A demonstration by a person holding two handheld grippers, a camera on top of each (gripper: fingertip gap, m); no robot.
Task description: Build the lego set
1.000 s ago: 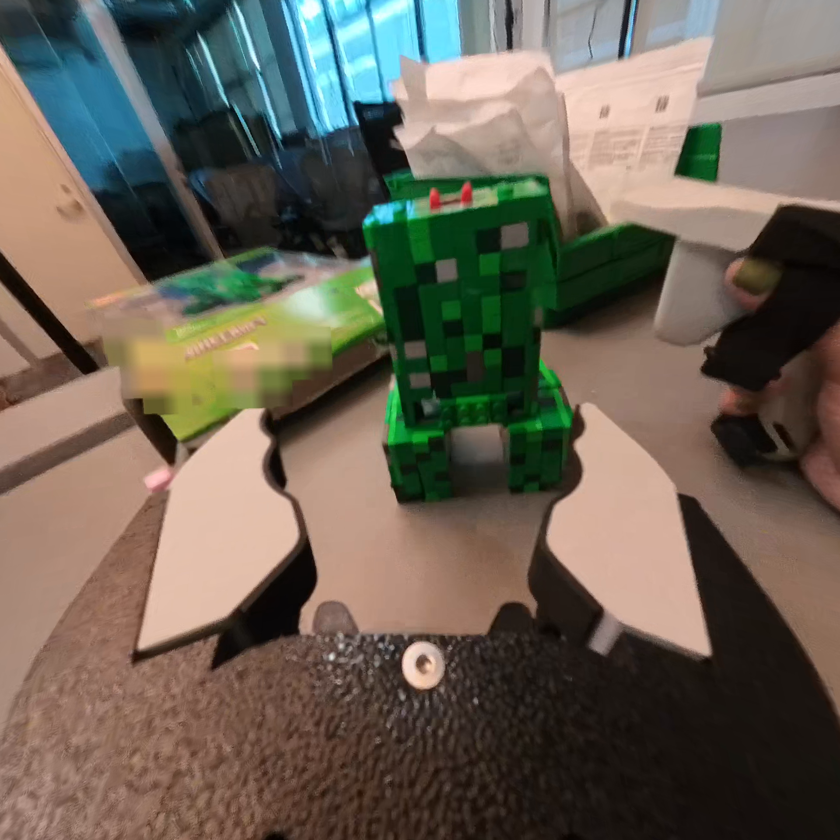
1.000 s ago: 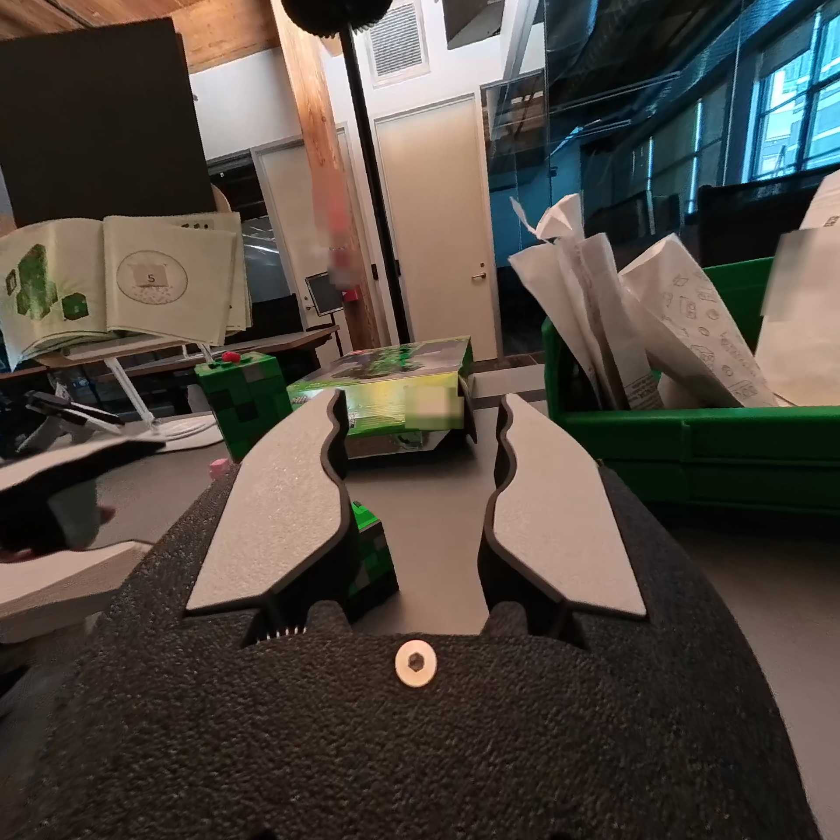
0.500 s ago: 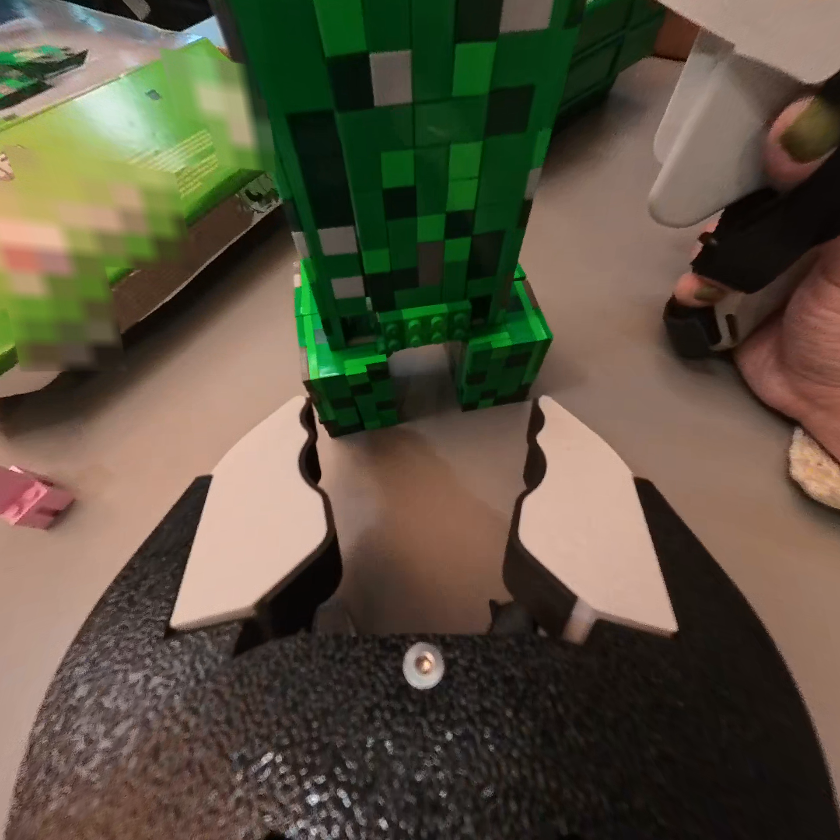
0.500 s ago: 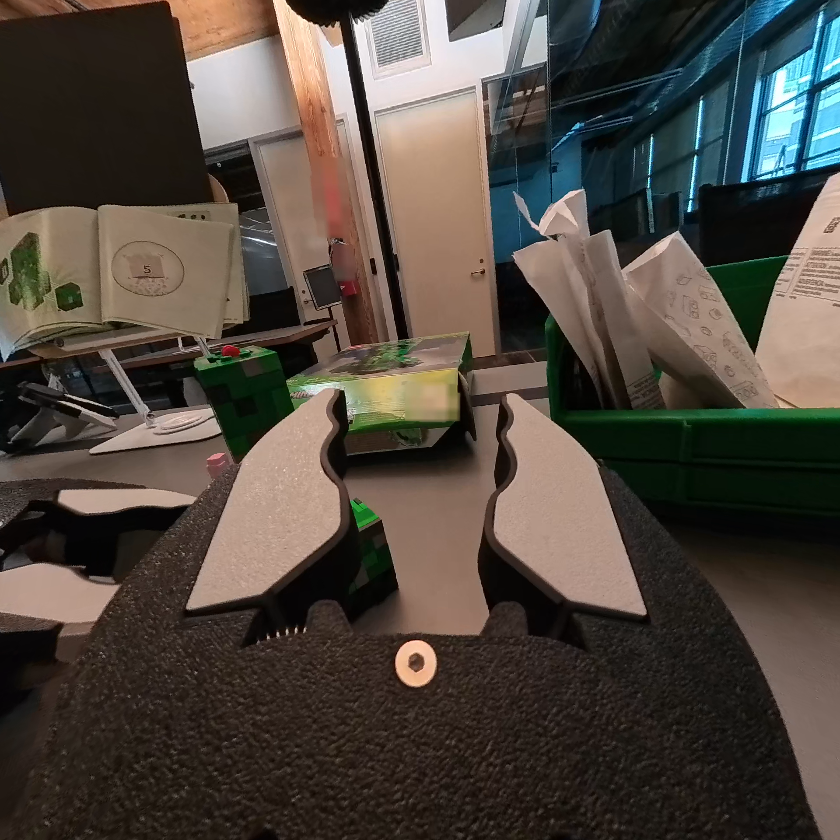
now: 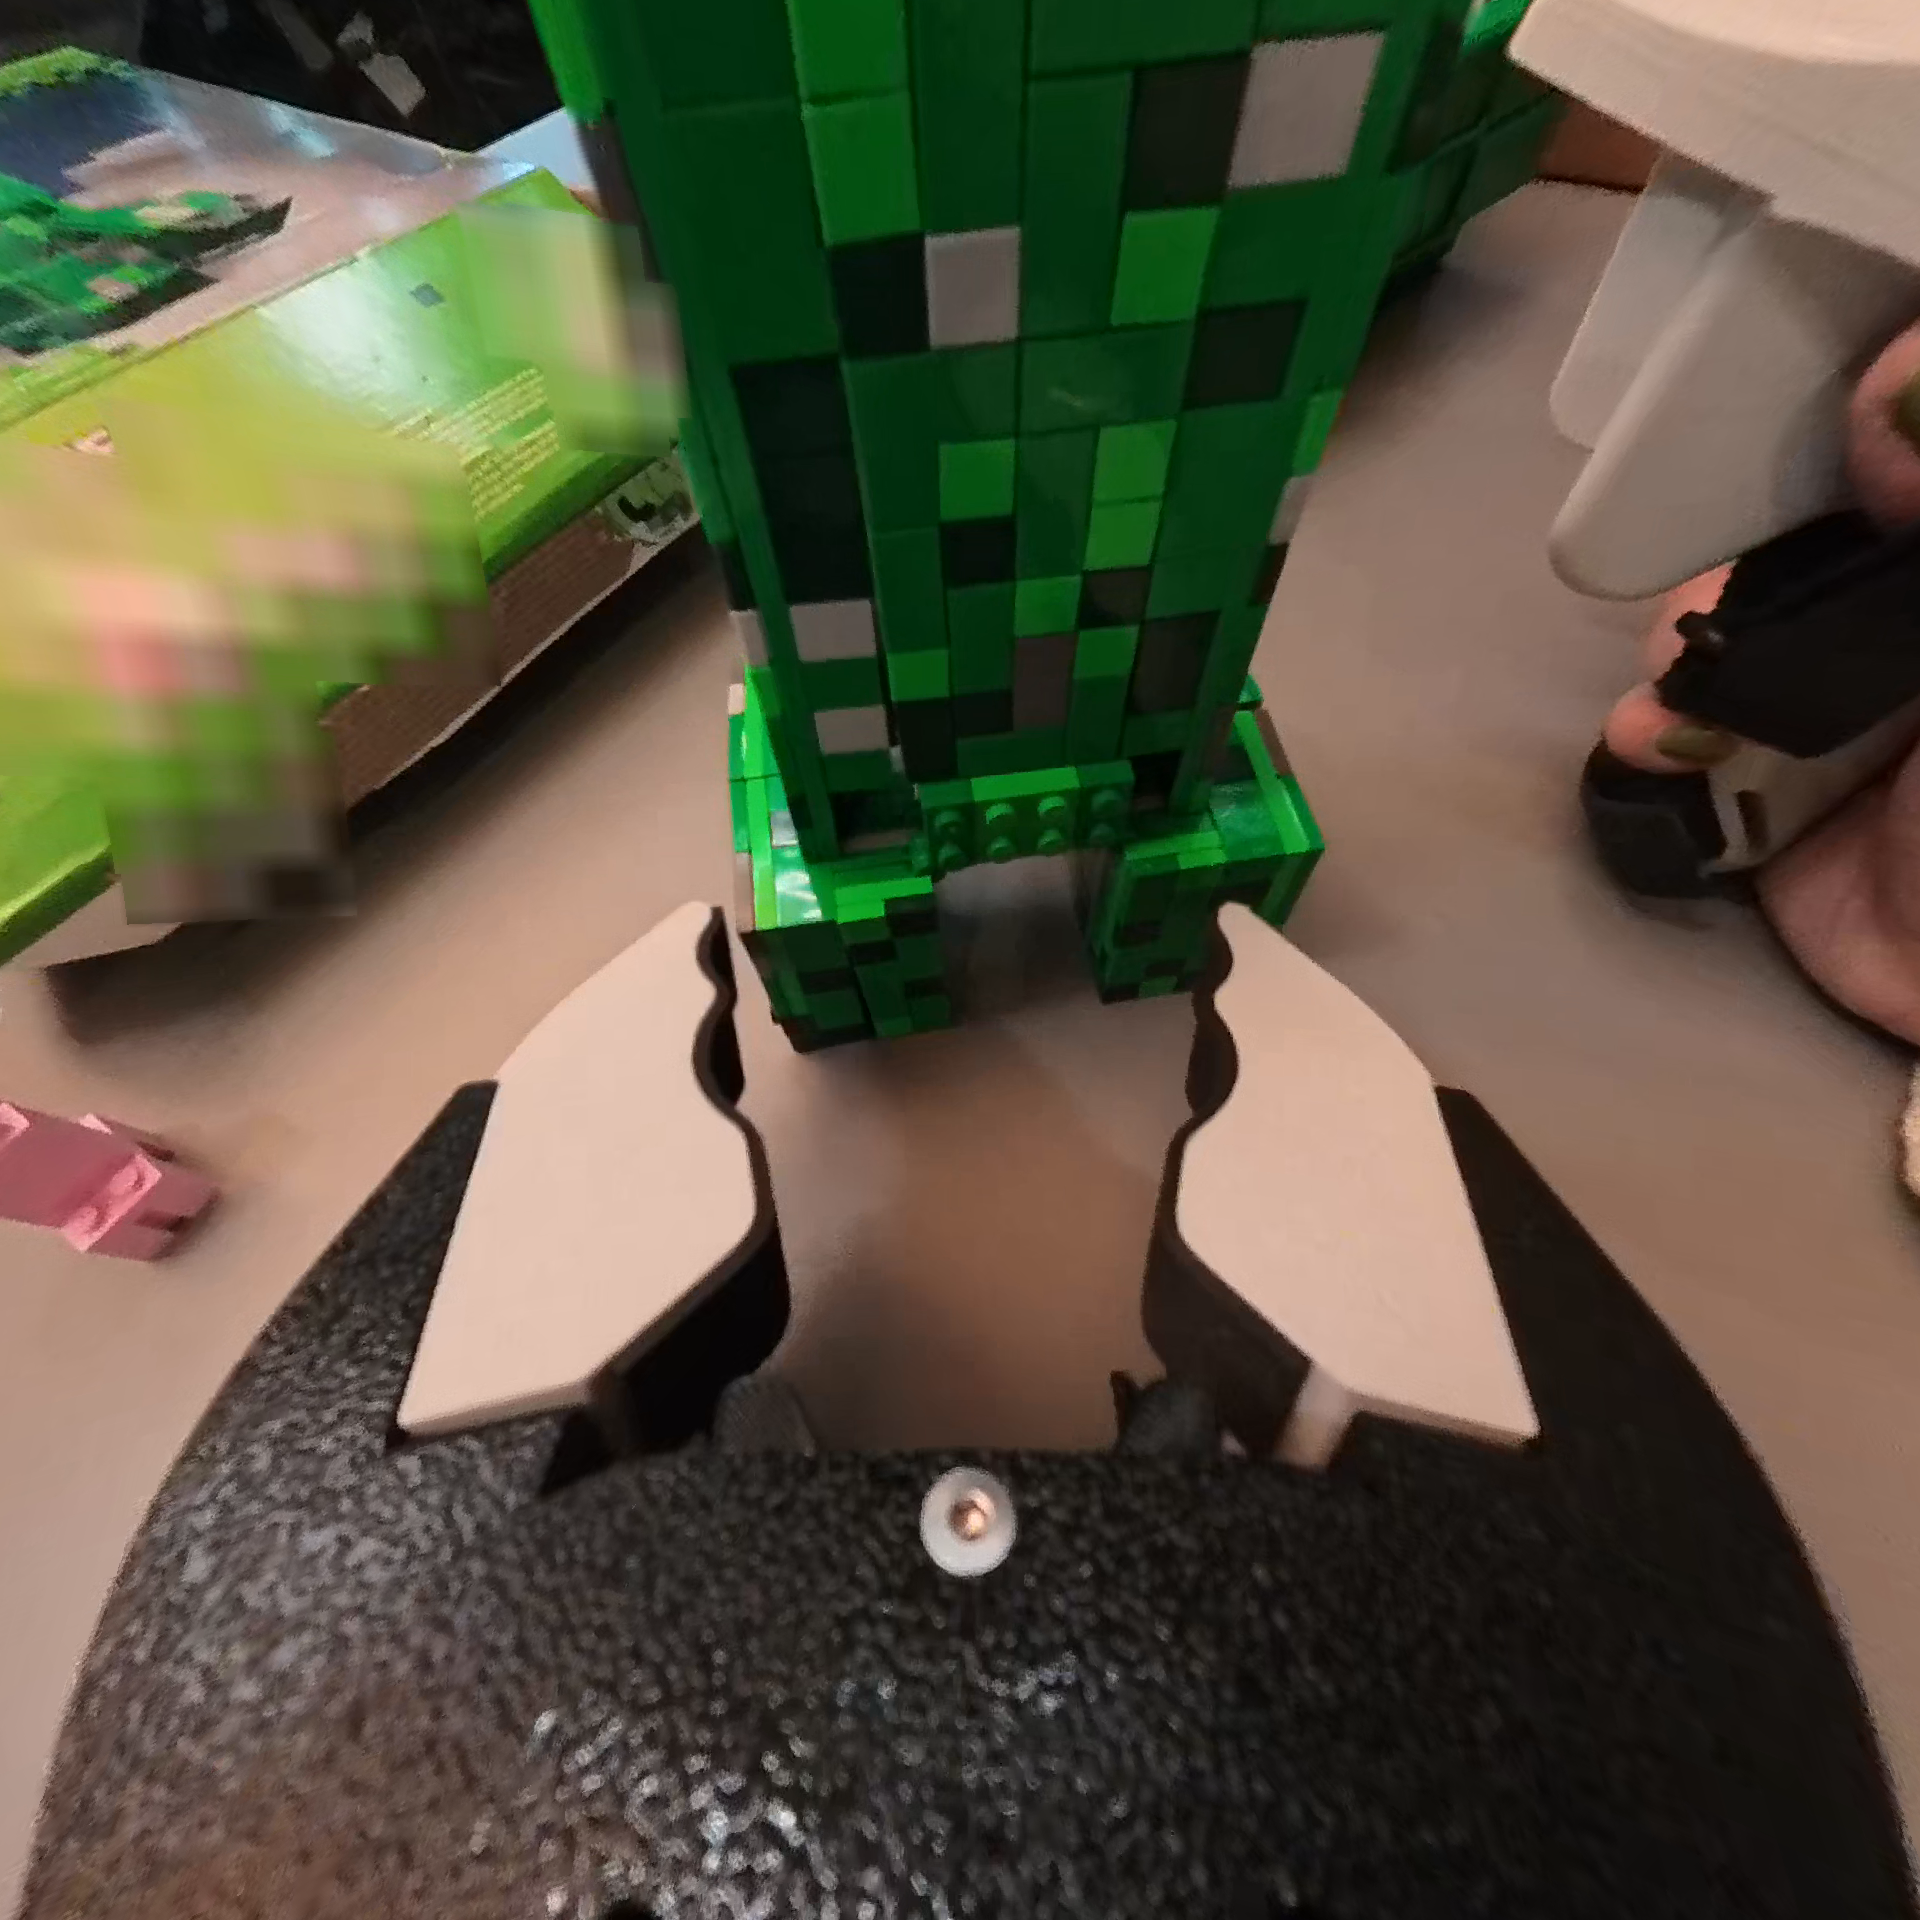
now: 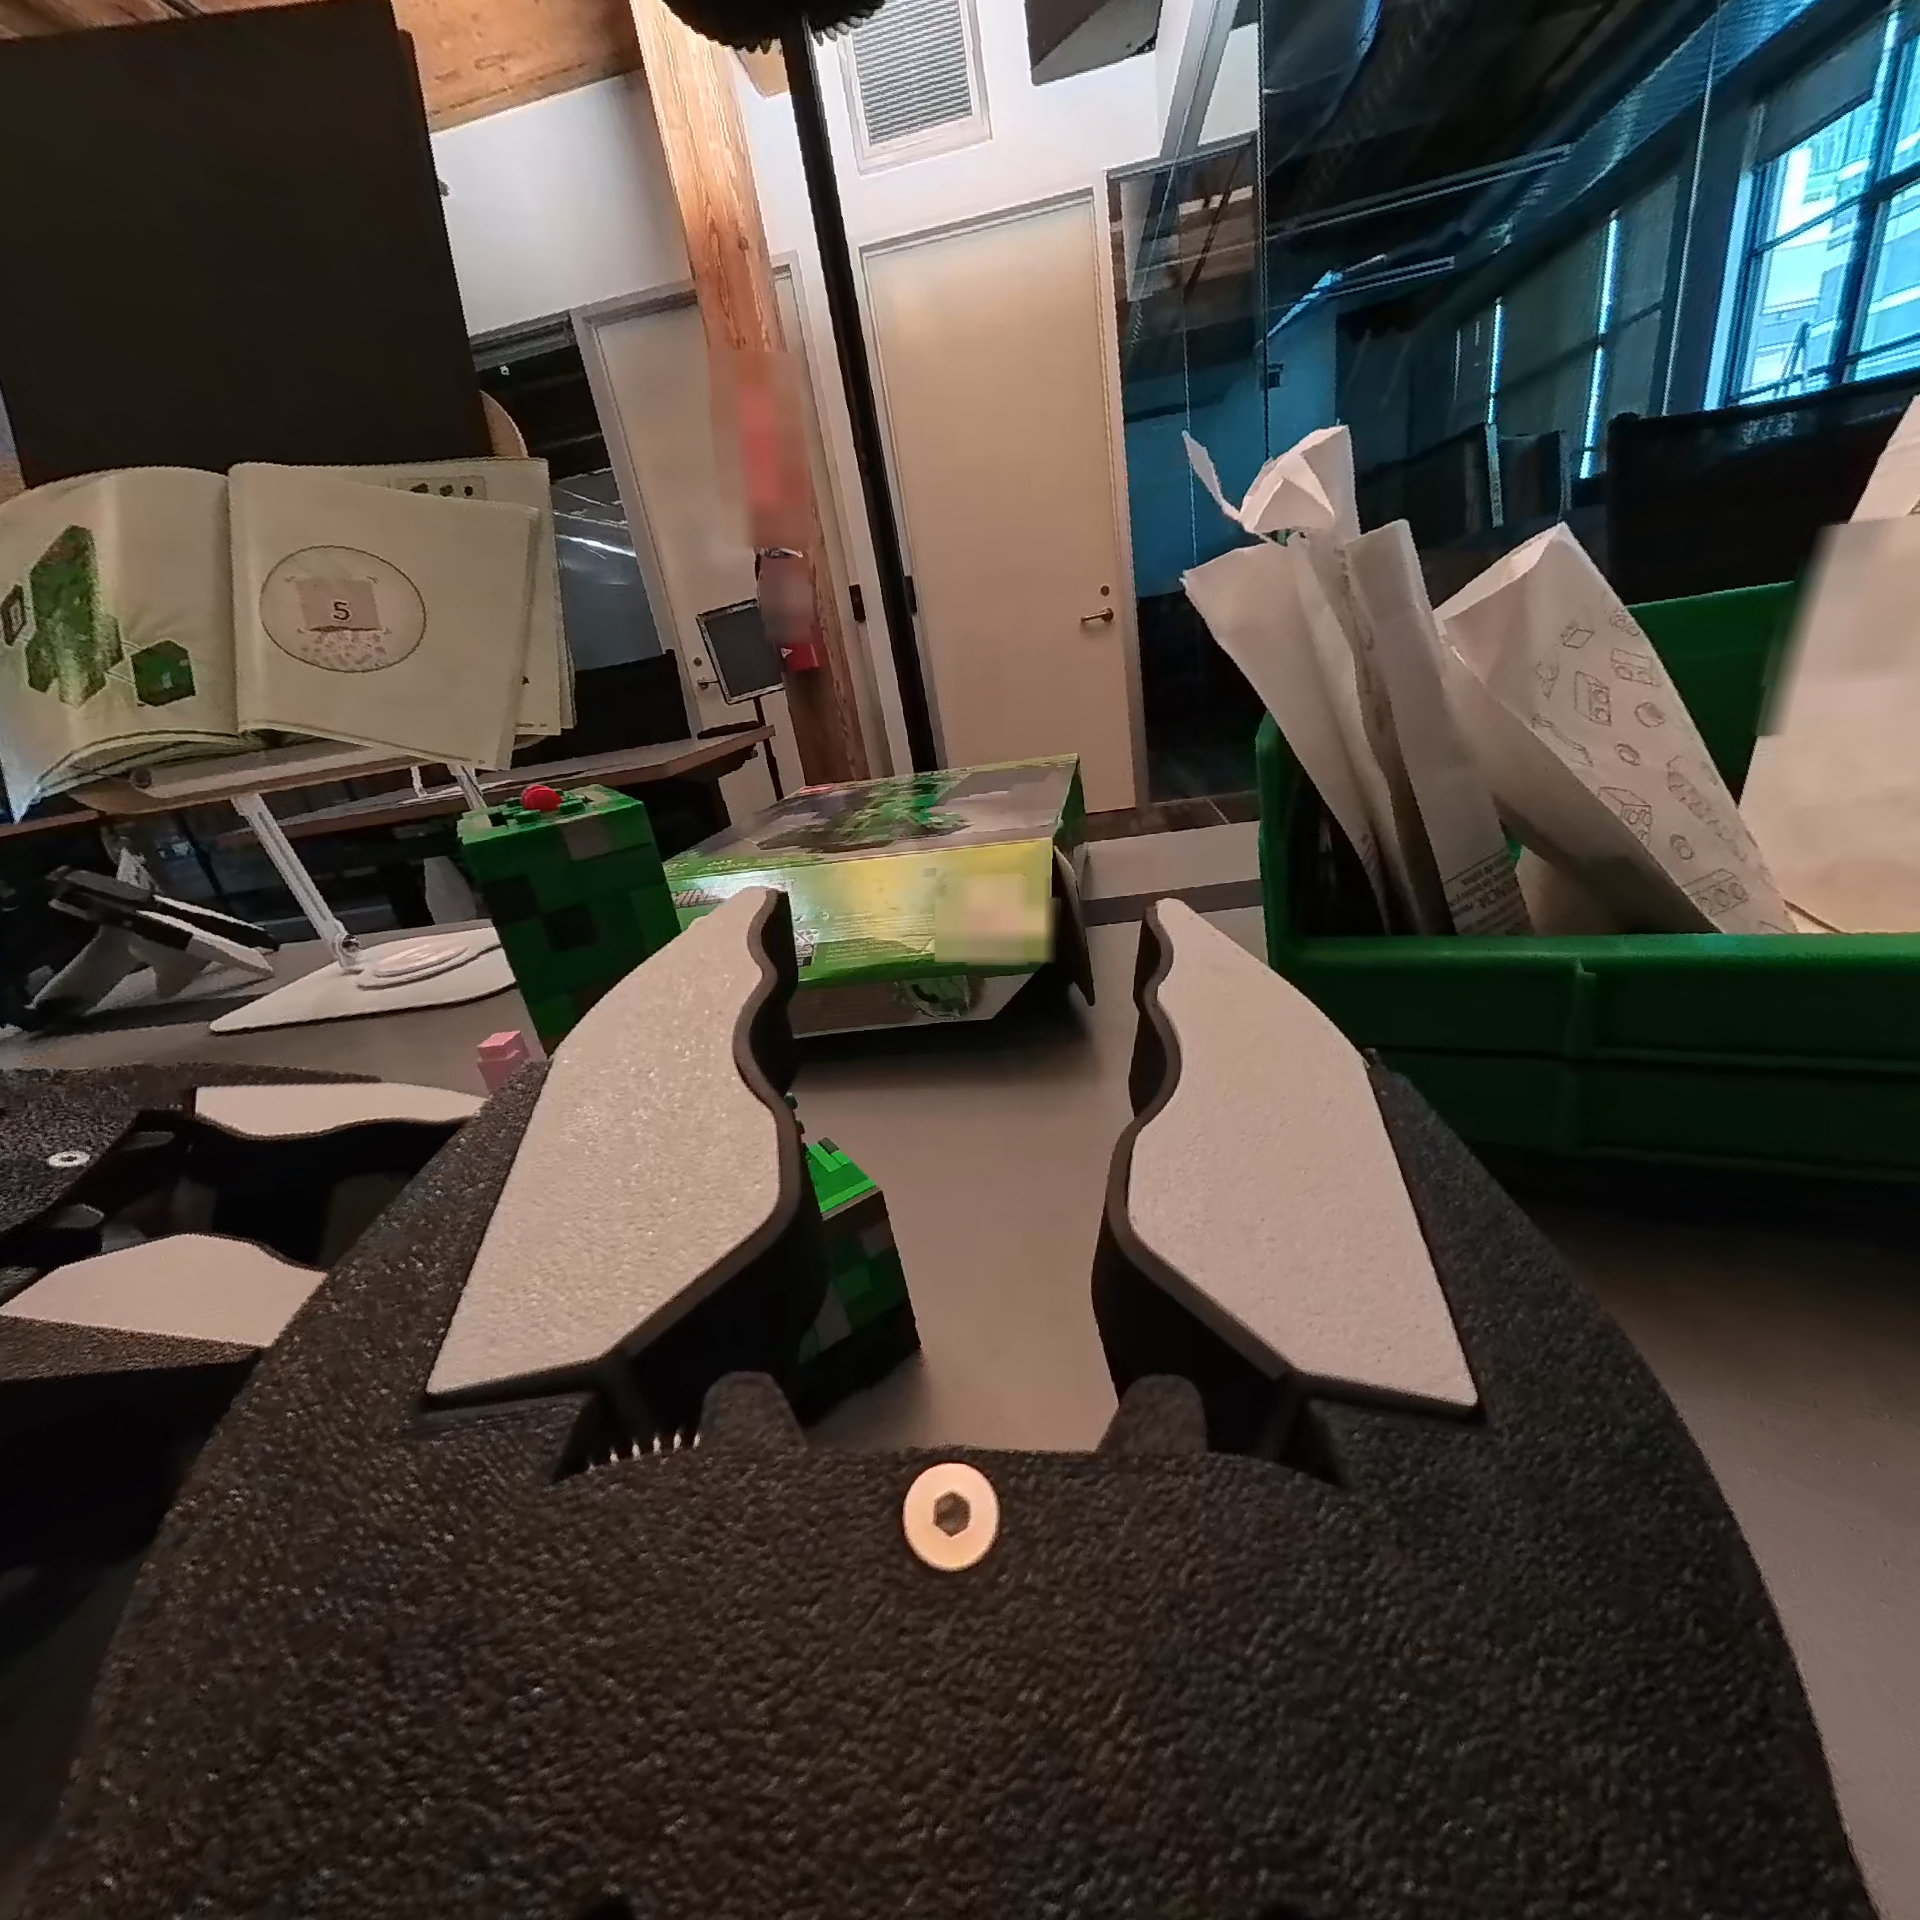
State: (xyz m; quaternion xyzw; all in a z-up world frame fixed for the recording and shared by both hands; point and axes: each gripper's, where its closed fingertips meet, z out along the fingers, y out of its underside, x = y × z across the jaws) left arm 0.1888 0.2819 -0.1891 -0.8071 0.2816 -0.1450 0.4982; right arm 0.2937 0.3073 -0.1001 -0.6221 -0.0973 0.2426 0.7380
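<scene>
A tall green pixel-pattern lego figure (image 5: 1018,499) stands on two block feet on the grey table. My left gripper (image 5: 971,930) is open, with its fingertips just in front of the feet, one at each side. The figure's top, with a red stud, shows in the right wrist view (image 6: 571,894). My right gripper (image 6: 961,914) is open and low over the table. A small green lego block (image 6: 852,1278) lies on the table against the inner side of its left finger, not clamped. The left gripper (image 6: 156,1195) shows at the left edge of that view.
The green lego box (image 5: 312,395) (image 6: 914,862) lies behind the figure. A pink lego piece (image 5: 83,1195) (image 6: 502,1049) lies to its left. A green bin (image 6: 1558,1018) with white paper bags stands at the right. An open instruction booklet (image 6: 260,613) sits on a stand. A hand (image 5: 1849,883) holds the right gripper. The pink lego piece (image 5: 83,1195) lies around 12 cm away from my left fingertips.
My left gripper has moved forward and down, from facing the whole figure to close at its feet. It has come into the right wrist view. The right gripper has hardly moved.
</scene>
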